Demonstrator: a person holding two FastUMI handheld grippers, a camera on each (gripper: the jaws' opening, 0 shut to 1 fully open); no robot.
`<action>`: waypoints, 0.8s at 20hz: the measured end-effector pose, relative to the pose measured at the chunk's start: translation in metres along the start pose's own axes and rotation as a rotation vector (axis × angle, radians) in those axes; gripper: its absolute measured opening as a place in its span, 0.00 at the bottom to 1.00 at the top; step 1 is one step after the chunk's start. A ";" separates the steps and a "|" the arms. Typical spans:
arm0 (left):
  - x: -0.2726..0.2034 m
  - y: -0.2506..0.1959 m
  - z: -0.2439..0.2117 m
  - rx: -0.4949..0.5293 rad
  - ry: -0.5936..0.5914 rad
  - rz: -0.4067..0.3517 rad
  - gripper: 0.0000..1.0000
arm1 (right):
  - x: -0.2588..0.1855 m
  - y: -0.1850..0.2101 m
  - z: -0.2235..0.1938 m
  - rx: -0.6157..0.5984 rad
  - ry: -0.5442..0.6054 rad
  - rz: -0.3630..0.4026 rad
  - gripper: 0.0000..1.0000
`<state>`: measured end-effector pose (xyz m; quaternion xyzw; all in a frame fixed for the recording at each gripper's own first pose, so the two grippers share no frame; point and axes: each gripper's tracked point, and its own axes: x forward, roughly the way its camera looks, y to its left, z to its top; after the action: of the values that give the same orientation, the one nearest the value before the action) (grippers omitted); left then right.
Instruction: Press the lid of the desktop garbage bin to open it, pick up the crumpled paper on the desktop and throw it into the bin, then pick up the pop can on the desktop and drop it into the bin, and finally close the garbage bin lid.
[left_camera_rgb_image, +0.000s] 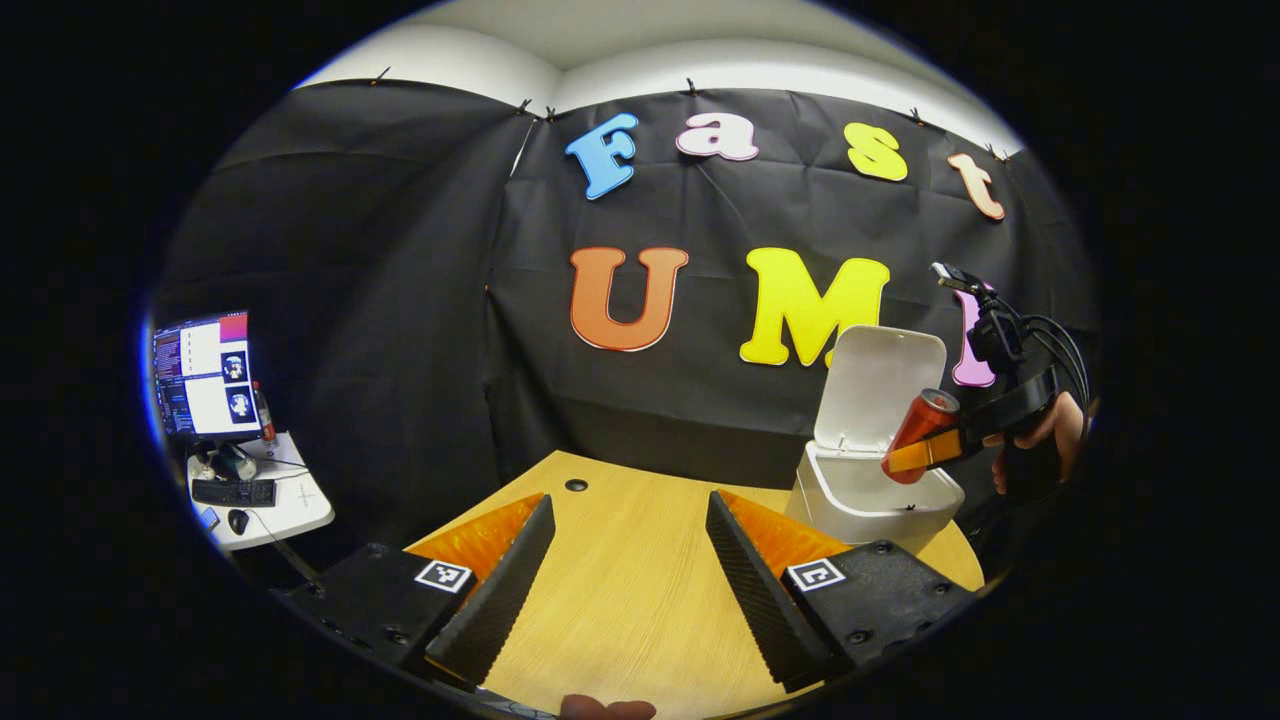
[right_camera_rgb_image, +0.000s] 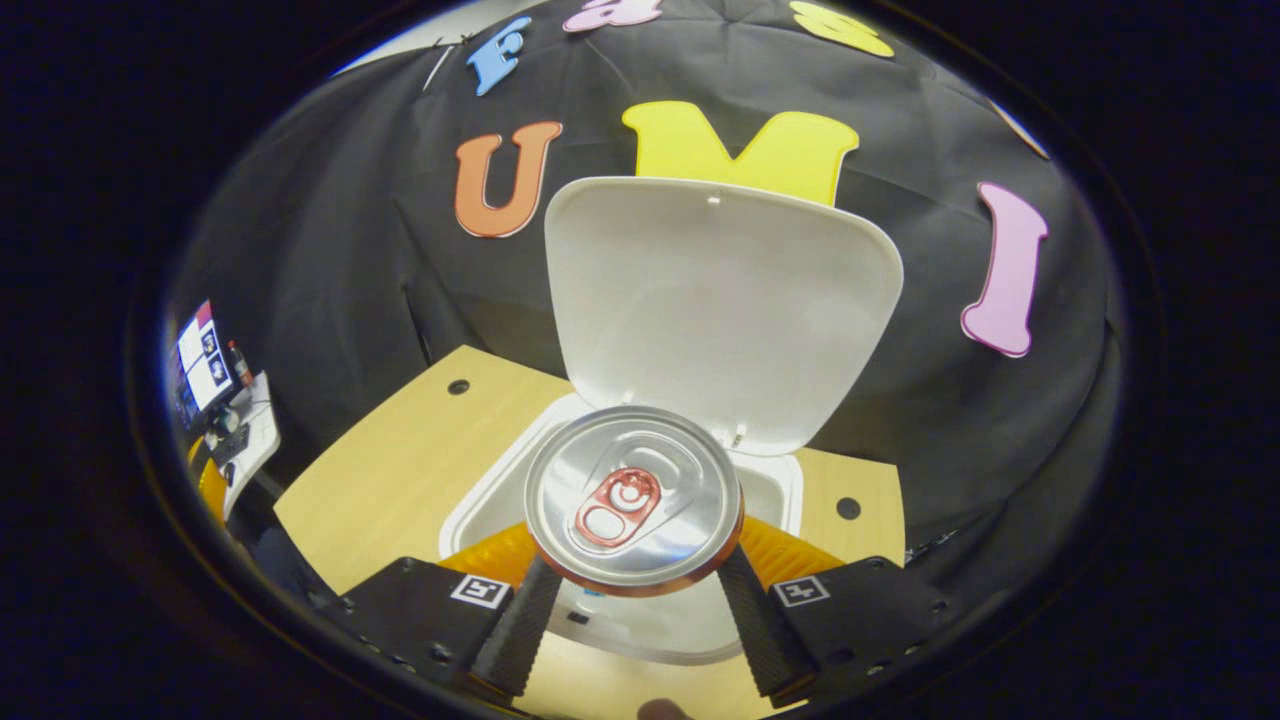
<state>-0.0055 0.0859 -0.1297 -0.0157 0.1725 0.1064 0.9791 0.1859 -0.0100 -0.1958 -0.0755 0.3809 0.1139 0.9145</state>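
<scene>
The white desktop bin (left_camera_rgb_image: 868, 497) stands at the table's right side with its lid (left_camera_rgb_image: 880, 385) swung up and open. A red pop can (left_camera_rgb_image: 921, 432) hangs tilted over the bin's mouth, with my right gripper (left_camera_rgb_image: 935, 452) shut on it and a hand (left_camera_rgb_image: 1062, 428) behind. In the right gripper view the can's silver top (right_camera_rgb_image: 632, 497) sits between my right gripper's (right_camera_rgb_image: 635, 572) fingers, directly above the bin (right_camera_rgb_image: 480, 505), whose open lid (right_camera_rgb_image: 720, 300) rises behind. The can hides the bin's inside. My left gripper (left_camera_rgb_image: 630, 500) is open over bare tabletop, left of the bin.
The wooden table (left_camera_rgb_image: 640, 600) has a cable hole (left_camera_rgb_image: 576, 485) near its far edge and two cable holes (right_camera_rgb_image: 459, 386) (right_camera_rgb_image: 848, 508) beside the bin. A side desk at the far left carries a monitor (left_camera_rgb_image: 205, 375), keyboard (left_camera_rgb_image: 233, 491) and mouse.
</scene>
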 end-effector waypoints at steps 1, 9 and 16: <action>0.000 -0.001 0.001 0.002 -0.001 -0.002 0.98 | 0.001 -0.001 0.000 0.006 0.002 -0.002 0.80; 0.003 -0.006 0.005 0.010 -0.010 -0.002 0.98 | 0.014 -0.015 0.002 0.062 0.007 -0.038 0.83; 0.003 -0.013 0.011 0.017 -0.023 -0.011 0.98 | 0.004 -0.025 0.010 0.074 -0.044 -0.069 0.94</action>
<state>0.0038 0.0751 -0.1209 -0.0072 0.1620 0.0998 0.9817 0.2021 -0.0314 -0.1899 -0.0522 0.3620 0.0696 0.9281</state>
